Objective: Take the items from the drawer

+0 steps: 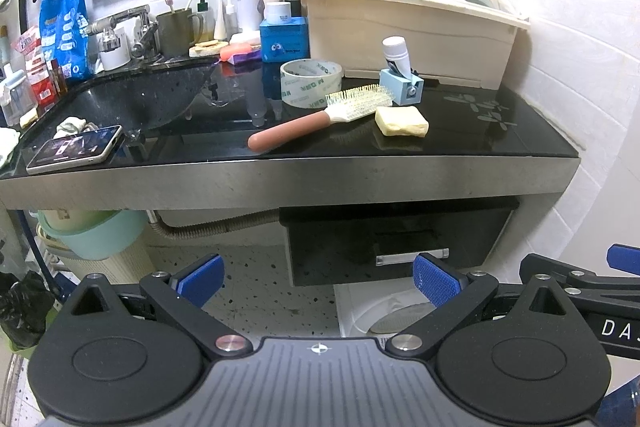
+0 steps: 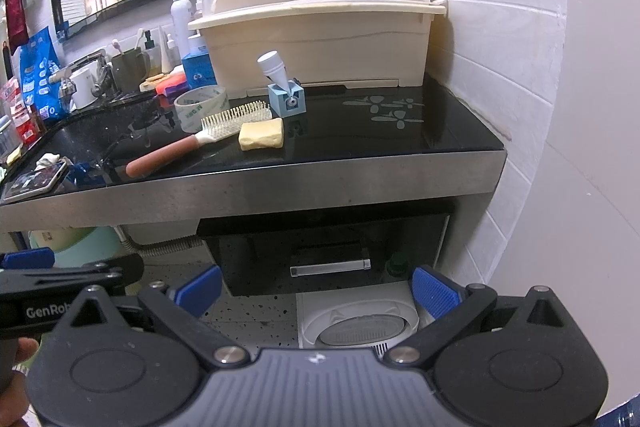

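Note:
A black drawer with a clear bar handle hangs shut under the counter. On the black counter lie a hairbrush, a yellow soap bar, a tape roll and a blue toothpaste squeezer. My left gripper is open and empty, below and in front of the drawer. My right gripper is open and empty, also below the drawer.
A beige dish rack stands at the counter's back. A sink, a phone and toiletries are to the left. A white appliance sits on the floor under the drawer. A tiled wall is on the right.

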`<action>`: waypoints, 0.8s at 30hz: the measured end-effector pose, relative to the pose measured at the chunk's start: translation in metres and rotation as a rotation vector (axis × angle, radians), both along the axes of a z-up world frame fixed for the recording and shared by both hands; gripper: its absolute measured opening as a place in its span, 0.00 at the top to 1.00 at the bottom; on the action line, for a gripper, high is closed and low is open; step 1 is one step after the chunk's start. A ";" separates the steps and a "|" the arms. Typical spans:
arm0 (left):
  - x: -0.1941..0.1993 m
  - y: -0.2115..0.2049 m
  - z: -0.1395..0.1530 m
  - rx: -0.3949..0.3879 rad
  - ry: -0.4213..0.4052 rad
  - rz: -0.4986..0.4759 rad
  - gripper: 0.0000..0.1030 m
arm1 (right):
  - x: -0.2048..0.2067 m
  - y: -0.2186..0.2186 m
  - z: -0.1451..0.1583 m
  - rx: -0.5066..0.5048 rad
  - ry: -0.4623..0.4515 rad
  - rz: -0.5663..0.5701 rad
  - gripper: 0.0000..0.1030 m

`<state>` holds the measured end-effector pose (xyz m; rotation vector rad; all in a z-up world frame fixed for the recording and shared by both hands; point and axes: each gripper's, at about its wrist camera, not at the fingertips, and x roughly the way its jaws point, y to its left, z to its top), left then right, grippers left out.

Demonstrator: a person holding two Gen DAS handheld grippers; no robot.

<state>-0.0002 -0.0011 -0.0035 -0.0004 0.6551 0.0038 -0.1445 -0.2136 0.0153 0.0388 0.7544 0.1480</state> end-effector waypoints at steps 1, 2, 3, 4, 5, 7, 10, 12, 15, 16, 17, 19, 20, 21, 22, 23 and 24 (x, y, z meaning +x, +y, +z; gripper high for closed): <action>0.000 0.000 -0.001 -0.002 0.001 0.000 0.01 | 0.000 -0.001 -0.001 -0.001 0.000 -0.002 0.01; 0.000 0.000 -0.001 -0.003 0.003 -0.002 0.01 | 0.001 -0.001 -0.002 -0.002 0.001 -0.007 0.01; 0.001 0.000 -0.002 -0.003 0.005 -0.005 0.01 | 0.002 -0.002 -0.003 -0.003 0.001 -0.012 0.01; 0.001 0.000 -0.003 -0.004 0.005 -0.008 0.01 | 0.002 -0.003 -0.004 -0.004 0.002 -0.017 0.01; 0.001 0.001 -0.004 -0.005 0.005 -0.011 0.01 | 0.003 -0.004 -0.005 -0.005 0.002 -0.022 0.01; 0.000 0.002 -0.005 -0.011 0.002 -0.015 0.01 | 0.004 -0.004 -0.009 0.001 0.004 -0.028 0.01; 0.000 0.004 -0.008 -0.011 -0.002 -0.004 0.01 | 0.008 -0.011 -0.018 0.047 0.019 -0.021 0.01; 0.000 0.006 -0.011 -0.014 -0.001 0.000 0.01 | 0.008 -0.016 -0.024 0.069 0.010 -0.019 0.01; 0.002 0.008 -0.015 -0.010 0.003 0.014 0.01 | 0.008 -0.023 -0.034 0.096 -0.017 -0.015 0.00; 0.002 0.008 -0.017 -0.005 0.006 0.020 0.01 | 0.008 -0.024 -0.038 0.105 -0.027 -0.006 0.00; 0.003 0.009 -0.018 0.000 0.008 0.026 0.01 | 0.008 -0.026 -0.043 0.113 -0.036 0.003 0.00; 0.003 0.010 -0.021 0.002 0.007 0.032 0.01 | 0.009 -0.029 -0.051 0.120 -0.052 0.029 0.00; 0.003 0.011 -0.023 0.002 0.005 0.041 0.01 | 0.010 -0.031 -0.056 0.118 -0.059 0.042 0.00; 0.002 0.012 -0.024 0.000 0.004 0.043 0.01 | 0.011 -0.032 -0.061 0.108 -0.065 0.055 0.00; 0.001 0.013 -0.026 -0.001 0.003 0.045 0.01 | 0.012 -0.032 -0.066 0.094 -0.067 0.067 0.00; 0.001 0.014 -0.027 -0.003 0.002 0.046 0.01 | 0.014 -0.031 -0.071 0.076 -0.069 0.078 0.00; 0.000 0.015 -0.029 -0.010 0.003 0.038 0.01 | 0.016 -0.029 -0.076 0.050 -0.069 0.086 0.00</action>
